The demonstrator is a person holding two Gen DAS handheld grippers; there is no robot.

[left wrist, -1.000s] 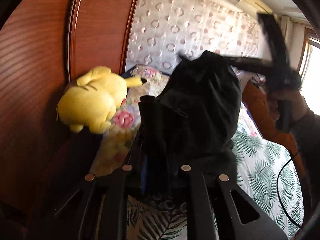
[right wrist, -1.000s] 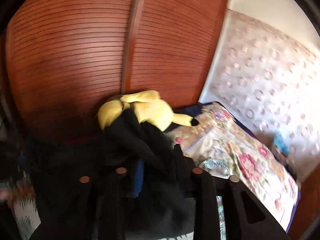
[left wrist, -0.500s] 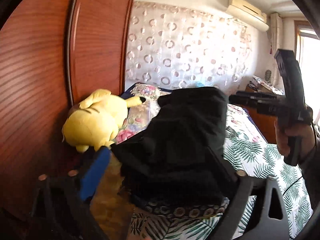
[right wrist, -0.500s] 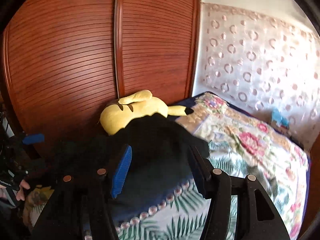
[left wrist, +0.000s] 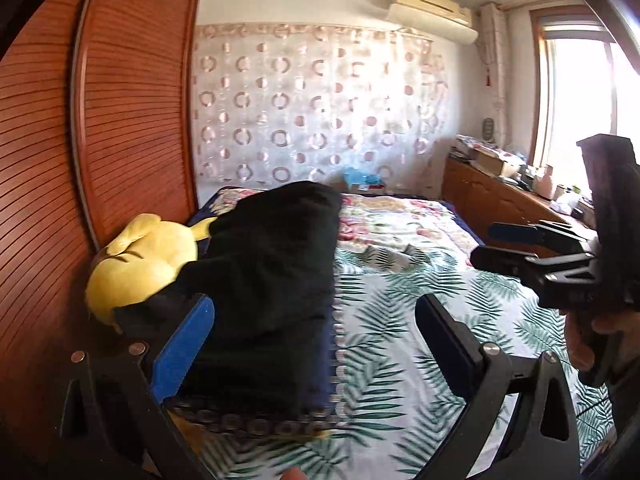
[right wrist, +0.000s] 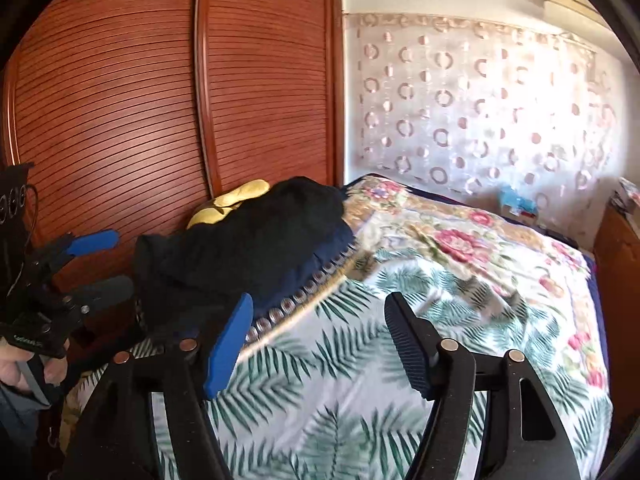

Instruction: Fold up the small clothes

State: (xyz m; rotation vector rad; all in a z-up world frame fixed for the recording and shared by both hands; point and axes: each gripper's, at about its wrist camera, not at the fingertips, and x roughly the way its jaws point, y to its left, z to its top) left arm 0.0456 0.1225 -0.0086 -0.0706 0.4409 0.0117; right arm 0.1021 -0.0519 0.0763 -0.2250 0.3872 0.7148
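Lying folded at the left edge of the bed [left wrist: 420, 288], on a navy cloth with a patterned border [left wrist: 320, 364], hard against the yellow plush toy [left wrist: 136, 264] and the wooden wardrobe doors [left wrist: 132, 100]: the black garment [left wrist: 276, 264]. Long axis running away from the cameras, from the near border up toward the curtained wall [left wrist: 312, 100].

Reading the left wrist view from the left: blue pad of the left gripper [left wrist: 316, 344] overlapping the garment's near left corner in the picture, though whether touching or merely in front cannot be told; opposite black finger well to the right, over bare leaf-print sheet. Jaws spread wide, nothing pinched between them. Further right, the right gripper [left wrist: 500, 244] held off above the sheet, clear of the cloth.

Reading the right wrist view from the left: left gripper [right wrist: 96, 264] close beside the garment [right wrist: 256, 240] on its wardrobe side; then the garment itself, up and to the left of the right gripper [right wrist: 320, 340], whose jaws are opening with only bedsheet [right wrist: 360, 400] between them.

Judged from this: nearer by far, the left gripper; for any further fold or tidy, a reach leftward and forward for the right one. Seemingly set down and released, this piece.
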